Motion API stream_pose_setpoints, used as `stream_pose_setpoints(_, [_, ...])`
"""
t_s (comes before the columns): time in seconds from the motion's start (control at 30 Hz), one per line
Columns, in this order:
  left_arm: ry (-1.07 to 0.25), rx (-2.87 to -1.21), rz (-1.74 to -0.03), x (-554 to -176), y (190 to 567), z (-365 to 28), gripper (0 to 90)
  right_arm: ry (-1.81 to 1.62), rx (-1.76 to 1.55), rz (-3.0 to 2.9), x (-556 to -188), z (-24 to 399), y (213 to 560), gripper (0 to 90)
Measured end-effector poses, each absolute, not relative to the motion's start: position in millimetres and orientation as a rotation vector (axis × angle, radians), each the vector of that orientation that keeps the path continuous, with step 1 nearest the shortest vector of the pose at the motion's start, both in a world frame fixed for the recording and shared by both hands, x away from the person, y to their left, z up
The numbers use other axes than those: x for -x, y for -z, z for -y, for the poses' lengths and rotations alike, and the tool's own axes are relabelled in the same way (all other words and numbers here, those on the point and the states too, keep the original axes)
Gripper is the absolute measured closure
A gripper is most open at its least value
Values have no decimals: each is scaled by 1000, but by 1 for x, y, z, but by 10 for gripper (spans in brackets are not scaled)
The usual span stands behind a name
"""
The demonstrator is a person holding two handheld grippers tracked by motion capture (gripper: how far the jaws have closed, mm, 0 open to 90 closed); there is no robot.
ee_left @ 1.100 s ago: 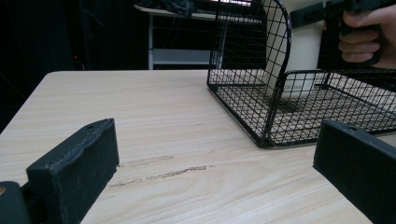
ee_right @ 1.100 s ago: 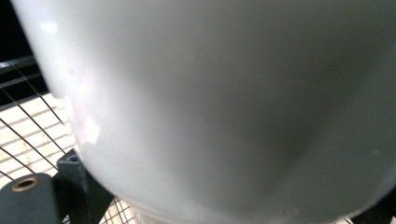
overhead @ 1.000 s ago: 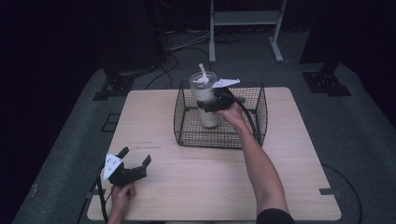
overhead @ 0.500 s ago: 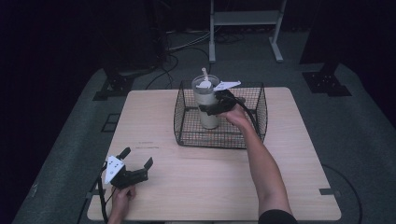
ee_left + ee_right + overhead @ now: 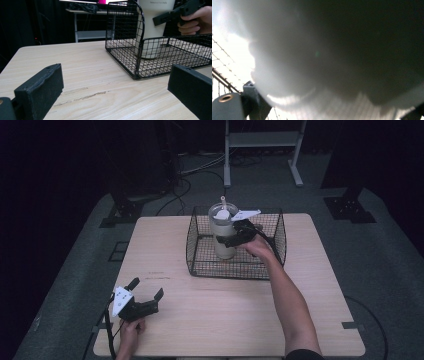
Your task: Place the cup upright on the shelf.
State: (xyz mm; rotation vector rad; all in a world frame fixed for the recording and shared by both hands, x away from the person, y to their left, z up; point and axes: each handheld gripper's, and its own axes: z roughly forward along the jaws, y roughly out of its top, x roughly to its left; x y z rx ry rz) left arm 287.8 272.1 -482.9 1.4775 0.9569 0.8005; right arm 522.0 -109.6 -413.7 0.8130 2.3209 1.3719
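Left black two-jaw hand-held gripper (image 5: 145, 297) low at about 7 o'clock on the table, held by the left hand (image 5: 131, 329), jaws spread wide with nothing between them, pointing toward 1 o'clock. Right black hand-held gripper (image 5: 231, 239) out at about 12 o'clock, right forearm (image 5: 289, 300) stretched long from 5 o'clock, right hand (image 5: 259, 246) wrapped on the grip, jaws clamped against the sides of a tall cream cup.

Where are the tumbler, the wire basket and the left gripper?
tumbler (image 5: 223, 232): high view, on its cream side wall.
wire basket (image 5: 137, 60): left gripper view, on its near corner post.
left gripper (image 5: 146, 290): high view, midway between its open jaws.
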Motion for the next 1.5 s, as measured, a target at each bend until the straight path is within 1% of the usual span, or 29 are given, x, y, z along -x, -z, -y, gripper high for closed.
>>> stream_pose_setpoints(0.83, [-805, -1483, -943, -287, 483, -272, 0, -1268, -807, -2359, -510, 119, 405, 88])
stream_pose_setpoints(1.5, [-801, -1479, -948, -287, 483, -272, 0, -1302, -839, -2346, -491, 143, 388, 89])
